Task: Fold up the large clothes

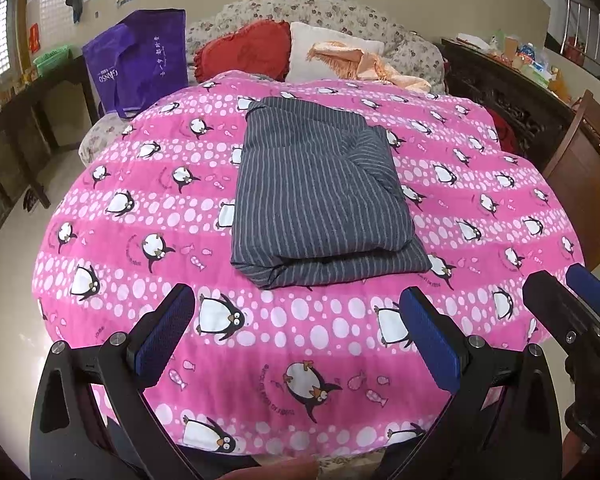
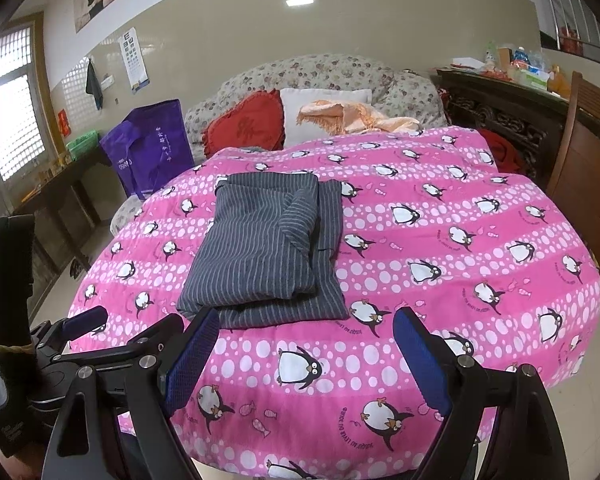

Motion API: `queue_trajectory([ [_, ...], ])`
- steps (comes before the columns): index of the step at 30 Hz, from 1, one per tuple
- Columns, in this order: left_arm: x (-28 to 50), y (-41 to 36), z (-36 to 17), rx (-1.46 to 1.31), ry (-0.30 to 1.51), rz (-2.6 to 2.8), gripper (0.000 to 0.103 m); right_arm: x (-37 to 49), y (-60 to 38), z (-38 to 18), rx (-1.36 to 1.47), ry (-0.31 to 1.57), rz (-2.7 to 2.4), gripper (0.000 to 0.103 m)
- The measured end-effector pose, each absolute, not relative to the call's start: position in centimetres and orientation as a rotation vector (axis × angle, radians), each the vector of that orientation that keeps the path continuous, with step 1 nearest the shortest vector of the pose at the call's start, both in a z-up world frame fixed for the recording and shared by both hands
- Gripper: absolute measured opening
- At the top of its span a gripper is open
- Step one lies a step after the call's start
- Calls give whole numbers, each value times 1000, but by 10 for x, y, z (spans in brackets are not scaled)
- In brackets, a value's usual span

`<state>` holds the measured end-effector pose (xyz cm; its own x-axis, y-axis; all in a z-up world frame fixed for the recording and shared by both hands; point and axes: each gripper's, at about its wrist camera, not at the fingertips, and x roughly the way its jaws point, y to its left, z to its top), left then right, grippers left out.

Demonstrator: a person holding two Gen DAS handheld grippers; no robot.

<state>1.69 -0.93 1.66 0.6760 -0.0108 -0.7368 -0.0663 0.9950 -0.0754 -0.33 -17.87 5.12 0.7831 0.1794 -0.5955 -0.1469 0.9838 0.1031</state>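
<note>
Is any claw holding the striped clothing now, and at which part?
Nothing is held. The left claw and the right claw are both open, hovering short of the folded dark grey striped garment on the pink penguin-print quilt.

I read "GANSO", mirrored, in white on the purple bag (image 1: pixel 140 60). I see an eye chart (image 2: pixel 134 58) on the wall with a large "E". Lettering around the quilt's (image 2: pixel 480 240) penguins is illegible.

Pink penguin quilt (image 1: pixel 340 332) covering the surface, folded striped garment (image 1: pixel 316 192) on it
</note>
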Motion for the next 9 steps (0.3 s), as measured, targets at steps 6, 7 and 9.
queue_trajectory([
  [6,14,-8,14,-123,818,23,102,-3,-178,51,53,650,174,87],
  [7,14,-9,13,-122,816,29,102,-3,-178,50,53,651,174,87],
  [9,14,-7,13,-127,819,27,102,-2,-178,48,54,653,175,87],
])
